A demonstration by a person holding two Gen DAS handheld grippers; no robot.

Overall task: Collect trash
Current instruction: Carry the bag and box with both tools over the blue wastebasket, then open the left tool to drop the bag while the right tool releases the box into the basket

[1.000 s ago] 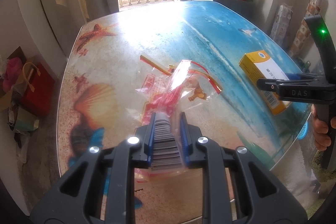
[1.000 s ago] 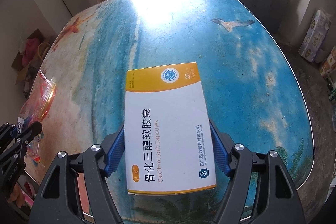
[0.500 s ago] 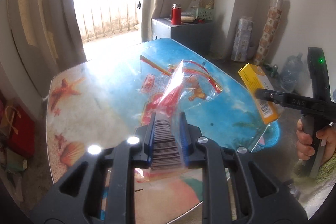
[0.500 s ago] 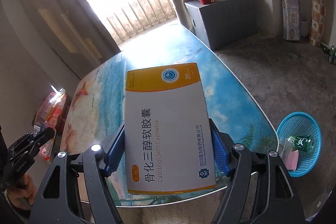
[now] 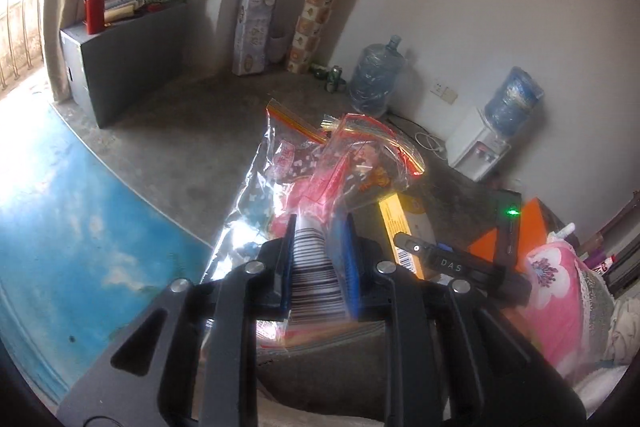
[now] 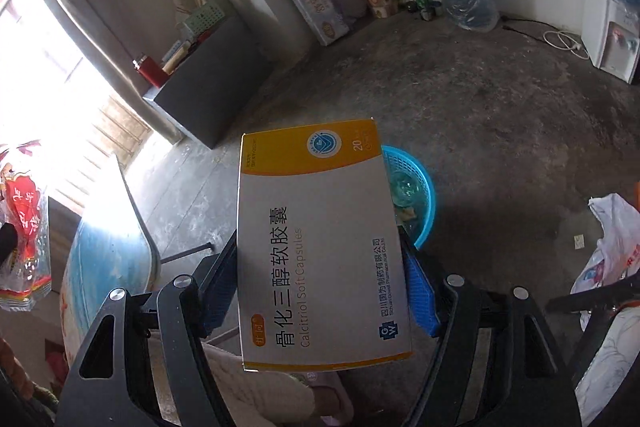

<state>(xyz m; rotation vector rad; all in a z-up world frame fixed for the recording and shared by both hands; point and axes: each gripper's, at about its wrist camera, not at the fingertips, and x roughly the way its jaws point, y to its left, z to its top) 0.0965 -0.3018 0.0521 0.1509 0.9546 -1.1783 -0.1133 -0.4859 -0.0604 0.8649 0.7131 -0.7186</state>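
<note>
Left wrist view: a crumpled clear plastic bag (image 5: 320, 163) with a red zip strip and a barcode label is pinched between the blue pads of the left gripper (image 5: 318, 251), held in the air above the concrete floor (image 5: 180, 131), beyond the edge of the blue sea-print counter (image 5: 80, 211). Just to its right, the right gripper (image 5: 452, 263) shows from the side, a green light on its body, carrying a medicine box (image 5: 404, 227). From the right wrist view, that white-and-orange medicine box (image 6: 320, 243), marked "Calcitriol Soft Capsules", is clamped flat between the spread pads of the right gripper (image 6: 320, 291). Directly behind the box on the floor stands a blue basket (image 6: 416, 195) with litter inside. Two water jugs (image 5: 376, 75), a white dispenser (image 5: 476, 147) and a grey cabinet (image 5: 128, 55) line the far wall.
</note>
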